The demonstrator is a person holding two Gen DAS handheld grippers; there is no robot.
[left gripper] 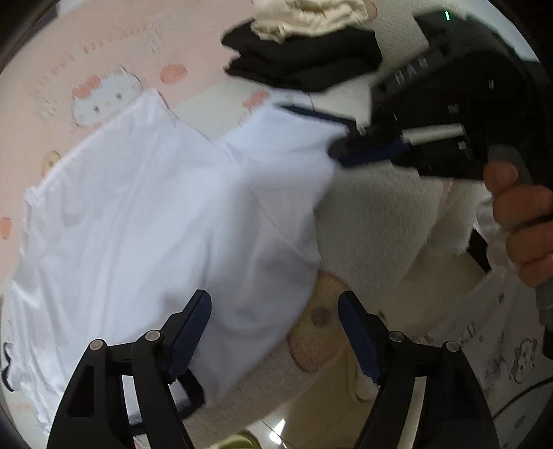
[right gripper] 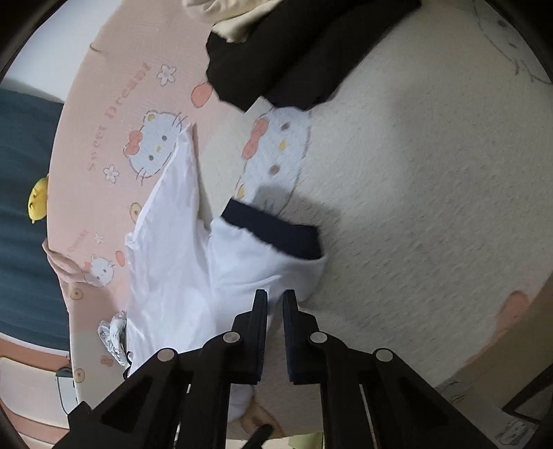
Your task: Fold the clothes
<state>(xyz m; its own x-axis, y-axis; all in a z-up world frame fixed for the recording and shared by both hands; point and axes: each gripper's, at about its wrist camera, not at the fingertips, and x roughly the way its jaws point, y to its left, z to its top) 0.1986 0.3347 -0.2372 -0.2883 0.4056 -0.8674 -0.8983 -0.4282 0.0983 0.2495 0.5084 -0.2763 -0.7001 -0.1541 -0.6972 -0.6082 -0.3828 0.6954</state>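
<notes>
White shirt [left gripper: 145, 214] with navy sleeve cuff [right gripper: 273, 229]: lies crumpled and partly spread on the bed, sleeve lifted toward the right. Black garment [left gripper: 307, 58]: lies bunched beyond it, apart, with a cream garment [left gripper: 311, 17] on top.

A: So what's the left wrist cam got?
B: Left tongs [left gripper: 274, 331] spread wide over a white shirt [left gripper: 166, 221] on the bed [left gripper: 376, 221]. Right tongs [left gripper: 340, 152] pinch its navy-trimmed sleeve, a hand [left gripper: 518, 221] squeezing the handle.
A: Background?
B: Black clothes [left gripper: 304, 58], cream ones [left gripper: 311, 17] on top.
</notes>
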